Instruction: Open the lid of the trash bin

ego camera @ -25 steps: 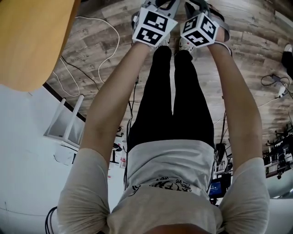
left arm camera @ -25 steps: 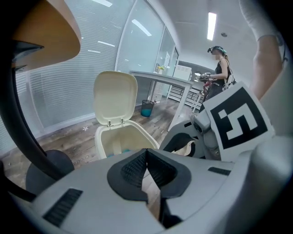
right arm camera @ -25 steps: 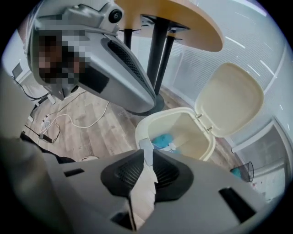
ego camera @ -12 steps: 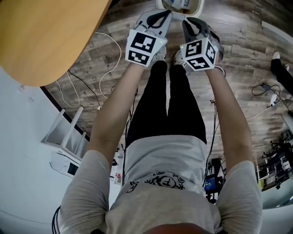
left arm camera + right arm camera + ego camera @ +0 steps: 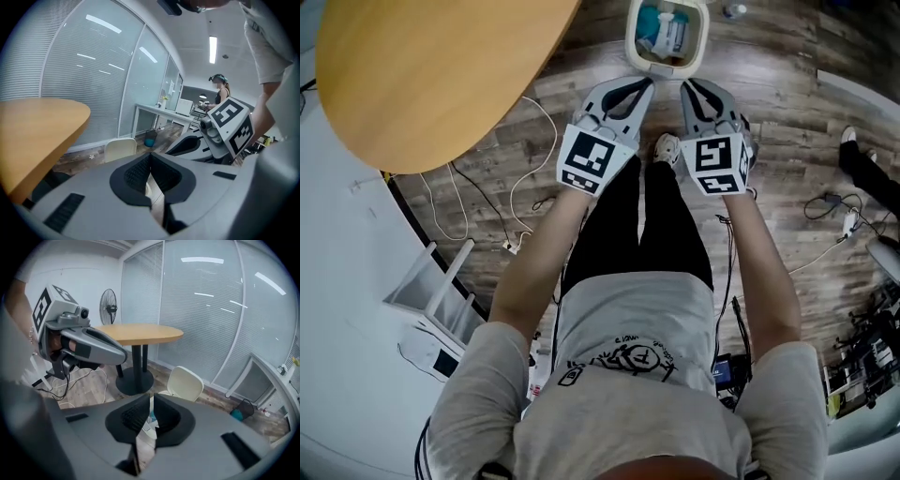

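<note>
At 10 o'clock in the head view, a round wooden table (image 5: 422, 75) is seen over the plank floor (image 5: 797, 56), with loose cables (image 5: 530, 169) trailed below its edge. A white rack (image 5: 431, 281) is seen by the wall at 8 o'clock.

The left gripper (image 5: 643, 84) is held out beyond the person's legs (image 5: 642, 225) and pointed toward 12 o'clock. In the left gripper view its jaws are seen pressed together at the tips, with nothing caught between them.

The trash bin (image 5: 630, 37) is stood on the floor at 12 o'clock, just beyond both grippers and touched by neither. Its cream lid (image 5: 185, 383) is already raised upright, and blue and white rubbish (image 5: 661, 33) is shown inside.

The right gripper (image 5: 692, 86) is held just beside the left one and is likewise aimed at the bin. In the right gripper view its jaws are drawn all but together, only a thin slit being left. A sliver of the bin's contents is glimpsed through the slit, and nothing is pinched.

At 3 o'clock more wires (image 5: 830, 202) are scattered over the floor.
</note>
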A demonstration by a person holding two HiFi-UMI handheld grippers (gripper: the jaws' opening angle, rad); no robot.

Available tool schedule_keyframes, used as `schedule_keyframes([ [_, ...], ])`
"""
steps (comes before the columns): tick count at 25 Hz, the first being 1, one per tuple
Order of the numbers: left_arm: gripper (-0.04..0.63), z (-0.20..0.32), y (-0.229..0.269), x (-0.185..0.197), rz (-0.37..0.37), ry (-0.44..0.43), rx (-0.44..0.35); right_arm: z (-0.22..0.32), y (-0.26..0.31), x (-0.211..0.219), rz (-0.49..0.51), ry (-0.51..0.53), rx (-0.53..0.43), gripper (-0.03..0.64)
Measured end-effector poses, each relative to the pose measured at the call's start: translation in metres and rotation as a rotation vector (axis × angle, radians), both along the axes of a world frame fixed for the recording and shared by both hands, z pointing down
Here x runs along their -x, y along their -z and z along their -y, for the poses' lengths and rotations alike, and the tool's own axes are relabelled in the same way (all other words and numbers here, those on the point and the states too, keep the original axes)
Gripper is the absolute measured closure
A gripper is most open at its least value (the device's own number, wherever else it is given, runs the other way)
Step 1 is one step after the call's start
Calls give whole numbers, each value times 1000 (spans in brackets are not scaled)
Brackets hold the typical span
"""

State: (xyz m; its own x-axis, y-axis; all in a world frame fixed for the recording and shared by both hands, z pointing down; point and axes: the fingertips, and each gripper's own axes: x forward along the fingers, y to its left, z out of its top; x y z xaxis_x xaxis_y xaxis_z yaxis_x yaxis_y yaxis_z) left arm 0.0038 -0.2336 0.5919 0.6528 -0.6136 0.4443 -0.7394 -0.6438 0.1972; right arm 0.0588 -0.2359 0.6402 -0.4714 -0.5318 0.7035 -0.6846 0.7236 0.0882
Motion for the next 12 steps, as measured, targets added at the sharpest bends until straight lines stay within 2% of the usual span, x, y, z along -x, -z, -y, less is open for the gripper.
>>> schedule_keyframes([
  [5,577,-6,58,8,-42,18,-39,-7,60,-9,68,-46,-13,590],
  [12,577,-15,146,5,-122,-3,-106,-11,145,-21,148,-74,-67,598],
])
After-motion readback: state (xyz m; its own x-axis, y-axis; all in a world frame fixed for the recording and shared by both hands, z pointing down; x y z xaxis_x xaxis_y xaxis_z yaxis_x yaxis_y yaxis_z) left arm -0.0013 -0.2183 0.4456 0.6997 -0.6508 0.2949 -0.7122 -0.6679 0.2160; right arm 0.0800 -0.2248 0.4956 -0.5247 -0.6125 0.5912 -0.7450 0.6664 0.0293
